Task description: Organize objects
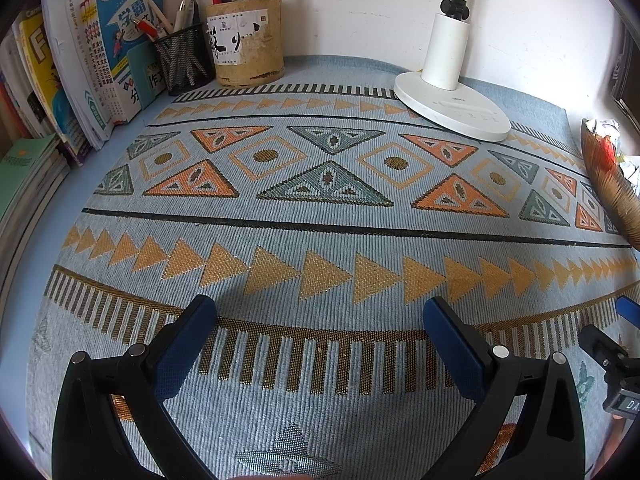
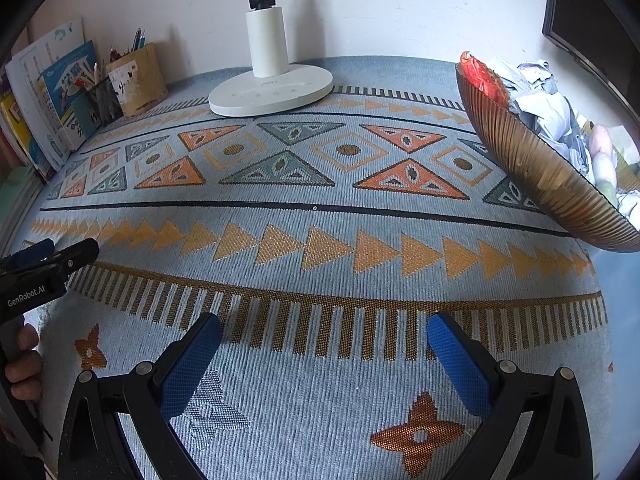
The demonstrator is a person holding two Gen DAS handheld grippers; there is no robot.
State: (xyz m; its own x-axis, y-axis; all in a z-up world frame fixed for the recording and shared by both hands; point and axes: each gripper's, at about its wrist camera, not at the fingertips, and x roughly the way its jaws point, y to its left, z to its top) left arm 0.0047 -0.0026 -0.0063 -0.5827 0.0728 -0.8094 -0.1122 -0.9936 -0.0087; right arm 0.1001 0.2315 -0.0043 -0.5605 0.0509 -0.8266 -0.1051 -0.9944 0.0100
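Both grippers, left [image 1: 320, 312] and right [image 2: 324, 330], hover with jaws spread, empty, over a ribbed woven cloth [image 1: 320, 232]. A ridged brown bowl [image 2: 532, 160] of crumpled paper sits at the right edge; the middle lies open.

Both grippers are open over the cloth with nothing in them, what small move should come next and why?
Probably ease the right hand-held gripper toward the ribbed bowl on its right. Both it and the left hand-held gripper are open and empty, the cloth between them is bare, and the bowl, heaped with crumpled wrappers, is the nearest clutter.
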